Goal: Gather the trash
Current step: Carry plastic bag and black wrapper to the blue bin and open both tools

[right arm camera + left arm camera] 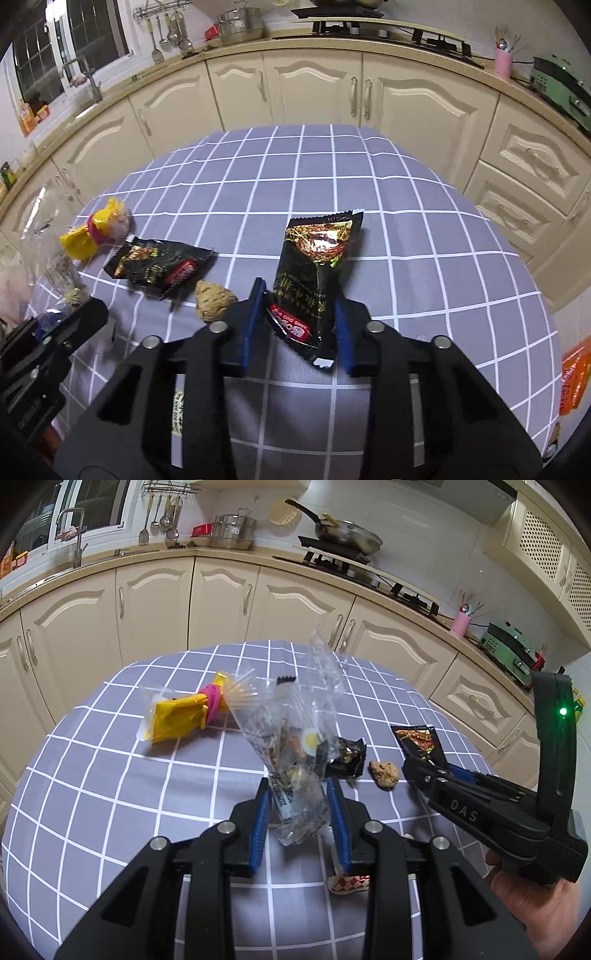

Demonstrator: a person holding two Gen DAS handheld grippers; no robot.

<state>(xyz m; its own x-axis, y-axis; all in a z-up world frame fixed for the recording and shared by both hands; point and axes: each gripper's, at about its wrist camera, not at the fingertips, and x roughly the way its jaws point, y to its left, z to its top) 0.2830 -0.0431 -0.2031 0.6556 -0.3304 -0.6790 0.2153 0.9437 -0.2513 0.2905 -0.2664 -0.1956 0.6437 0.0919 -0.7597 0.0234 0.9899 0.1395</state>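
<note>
- Clear plastic bag: clamped by its lower part in the left gripper, standing up above the table. Already holds scraps; mouth faces up and away. Thin, limp film, so it likely sags and slips unless pinched hard.
- Black snack wrapper: clamped at its lower end between the fingers of the right gripper, lifted clear of the table, just right of the bag. Light, crinkly foil; likely slick, best gripped on the flat sealed end, as now.
- Judgement: the step in hand looks like bringing this wrapper to the bag mouth. The mouth is floppy, so the drop could miss.
- Second black wrapper: flat on the table right behind the bag. Take it by an edge seam.
- Brown crumbly lump: on the table just right of the bag, beside the second wrapper. Probably brittle; needs a gentle pinch.
- Yellow wrapper with pink band: on the table left of the bag, apart from it. Soft, bulky.
- Red-and-white checked scrap: on the table below the bag, partly hidden by the left gripper.
- Orange packet: far right of the bag, at the table's edge.
</note>
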